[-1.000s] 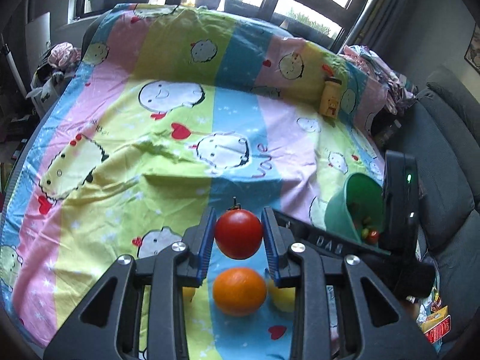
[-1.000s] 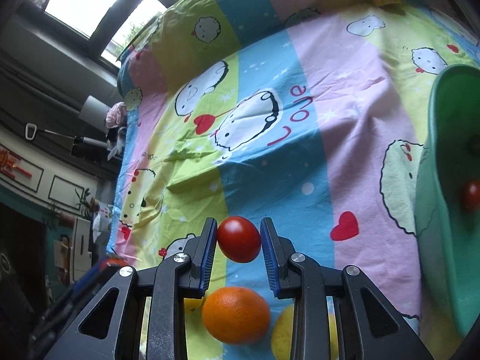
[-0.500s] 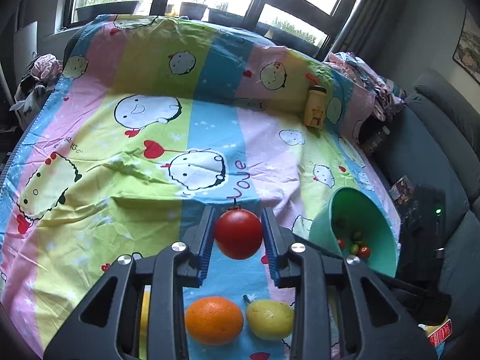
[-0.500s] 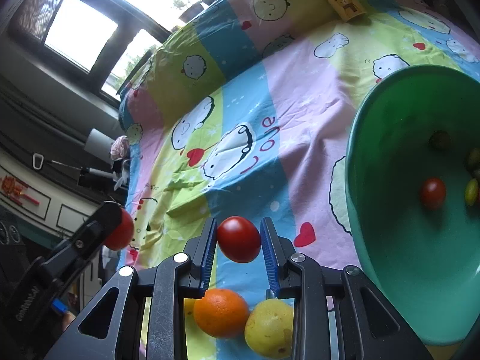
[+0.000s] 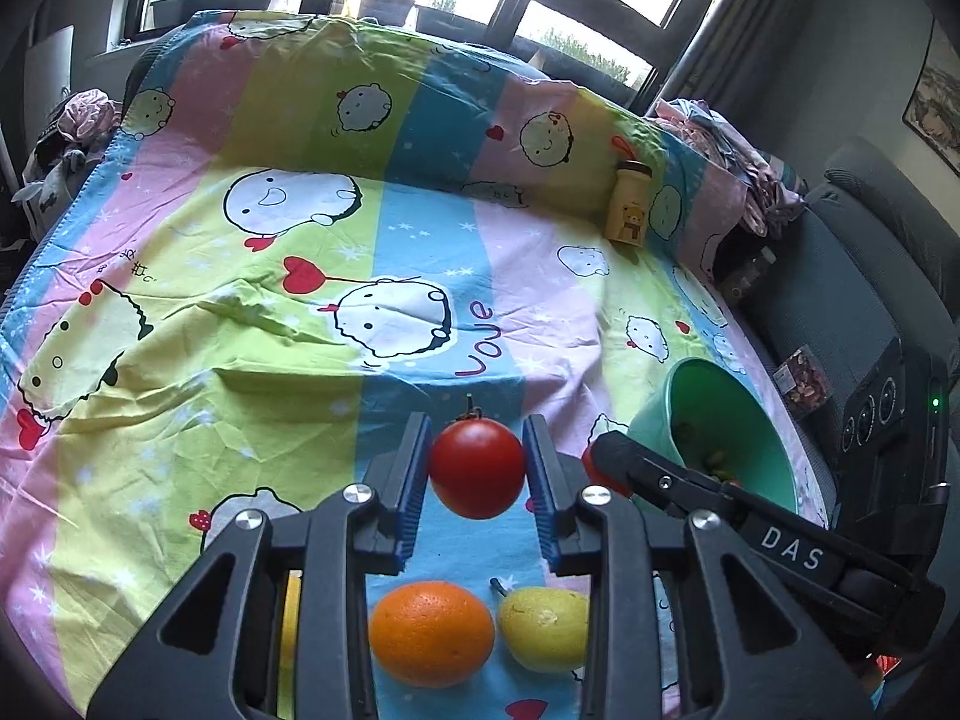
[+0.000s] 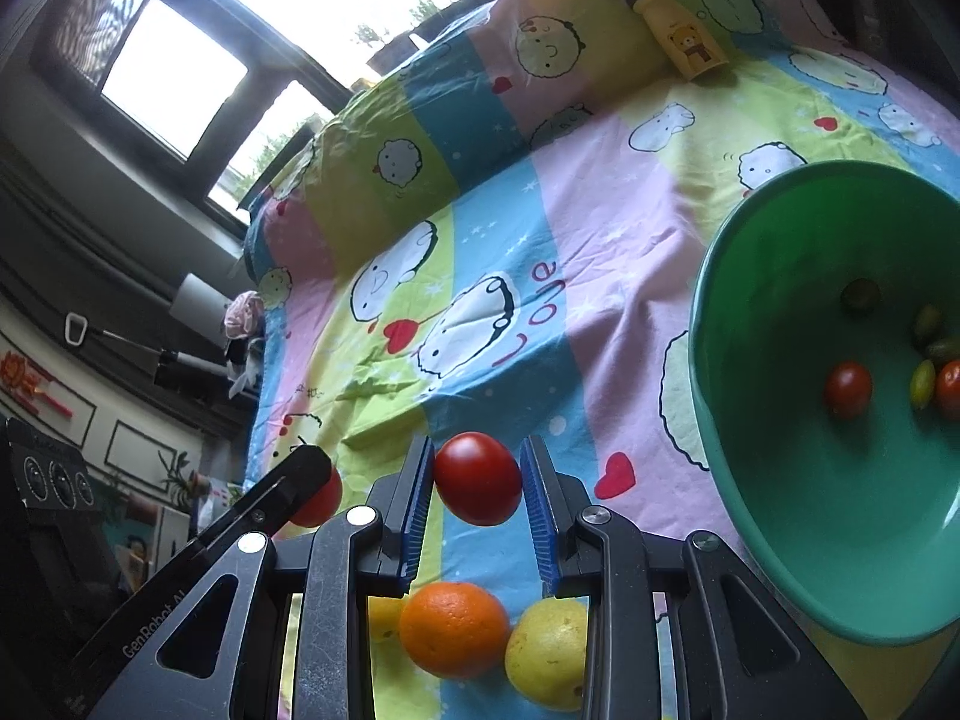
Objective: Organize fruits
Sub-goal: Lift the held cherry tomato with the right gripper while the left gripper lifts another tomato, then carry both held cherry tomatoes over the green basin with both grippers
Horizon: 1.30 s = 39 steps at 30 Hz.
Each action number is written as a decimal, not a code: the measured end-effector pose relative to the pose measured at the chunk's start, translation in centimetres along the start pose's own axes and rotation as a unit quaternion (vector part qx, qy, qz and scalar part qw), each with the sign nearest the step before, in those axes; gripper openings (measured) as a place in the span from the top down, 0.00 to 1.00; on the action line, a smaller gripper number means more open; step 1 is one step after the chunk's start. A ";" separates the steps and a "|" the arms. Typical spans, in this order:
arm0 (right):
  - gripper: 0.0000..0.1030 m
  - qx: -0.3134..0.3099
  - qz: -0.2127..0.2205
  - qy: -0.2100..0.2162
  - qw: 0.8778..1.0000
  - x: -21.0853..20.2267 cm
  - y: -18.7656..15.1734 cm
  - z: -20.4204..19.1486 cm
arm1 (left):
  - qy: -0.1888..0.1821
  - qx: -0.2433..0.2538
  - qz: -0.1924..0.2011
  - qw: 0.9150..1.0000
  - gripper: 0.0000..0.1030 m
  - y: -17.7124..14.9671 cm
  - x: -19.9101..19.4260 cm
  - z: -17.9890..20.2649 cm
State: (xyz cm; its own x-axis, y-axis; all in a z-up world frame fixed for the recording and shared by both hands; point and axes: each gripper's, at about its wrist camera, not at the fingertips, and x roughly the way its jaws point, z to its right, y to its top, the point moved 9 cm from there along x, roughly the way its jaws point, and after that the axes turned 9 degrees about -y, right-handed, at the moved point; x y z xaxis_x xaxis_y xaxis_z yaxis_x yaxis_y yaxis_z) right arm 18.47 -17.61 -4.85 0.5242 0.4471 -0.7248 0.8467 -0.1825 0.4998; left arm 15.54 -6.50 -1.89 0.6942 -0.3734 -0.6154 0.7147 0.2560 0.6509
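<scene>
In the left wrist view my left gripper (image 5: 477, 450) is shut on a red tomato (image 5: 477, 471), held above the bed. Below it lie an orange (image 5: 431, 633) and a yellow pear (image 5: 543, 627) on the cartoon sheet. In the right wrist view my right gripper (image 6: 477, 468) is shut on a second red tomato (image 6: 478, 478) above the same orange (image 6: 453, 627) and pear (image 6: 549, 642). A tilted green bowl (image 6: 810, 510) with several small tomatoes sits to its right. Each gripper shows in the other's view: the right gripper (image 5: 606, 462), the left gripper (image 6: 303, 480).
A yellow bear bottle (image 5: 627, 210) leans against the raised far end of the bed. A grey sofa (image 5: 870, 276) and a black device (image 5: 888, 420) stand right of the bowl (image 5: 729, 414). Something yellow (image 5: 291, 612) lies left of the orange. Clothes are piled at the bed's far corners.
The right wrist view has swung right, so the green bowl now shows far more fully. The left gripper has come into its left edge. Both tomatoes stay gripped.
</scene>
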 end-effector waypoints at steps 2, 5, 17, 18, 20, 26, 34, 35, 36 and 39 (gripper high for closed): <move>0.69 0.001 0.005 -0.002 1.000 -0.2 0.1 0.0 | -0.002 0.003 -0.003 1.000 0.70 -0.1 0.2 0.3; 0.69 -0.001 0.014 -0.007 1.000 -0.6 0.3 0.1 | -0.013 0.002 -0.001 1.000 0.70 -0.1 0.1 0.7; 0.69 -0.001 0.036 -0.016 0.999 -1.8 0.7 0.1 | -0.039 0.014 0.009 0.999 0.70 0.0 -0.5 2.5; 0.69 0.001 0.037 -0.015 0.999 -1.9 0.7 0.2 | -0.042 0.014 0.010 0.999 0.70 0.0 -0.5 2.6; 0.69 0.004 0.040 -0.013 0.999 -2.2 0.8 0.3 | -0.049 0.015 0.011 0.999 0.70 0.0 -0.6 2.9; 0.69 0.014 0.053 -0.014 0.998 -3.3 1.0 0.9 | -0.063 0.019 0.016 0.998 0.70 0.2 -0.8 3.5; 0.69 0.030 0.073 -0.023 0.997 -4.8 1.6 1.9 | -0.086 0.032 0.017 0.996 0.70 0.0 -0.8 5.2; 0.69 0.030 0.076 -0.026 0.996 -5.0 1.6 2.0 | -0.090 0.034 0.016 0.995 0.70 0.0 -0.8 5.5; 0.69 0.031 0.079 -0.030 0.996 -5.2 1.7 2.2 | -0.093 0.036 0.014 0.995 0.70 0.0 -0.7 5.7; 0.69 0.037 0.086 -0.033 0.995 -5.8 2.0 2.7 | -0.100 0.042 0.011 0.994 0.70 -0.2 -0.4 6.4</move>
State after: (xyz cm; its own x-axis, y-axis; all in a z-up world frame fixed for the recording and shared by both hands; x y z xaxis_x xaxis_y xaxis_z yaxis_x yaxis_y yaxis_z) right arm 17.39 -22.94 -0.94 0.6648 0.3454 -0.6623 0.7470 -0.3166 0.5846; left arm 14.61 -12.12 1.09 0.6724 -0.5403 -0.5059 0.6842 0.1929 0.7033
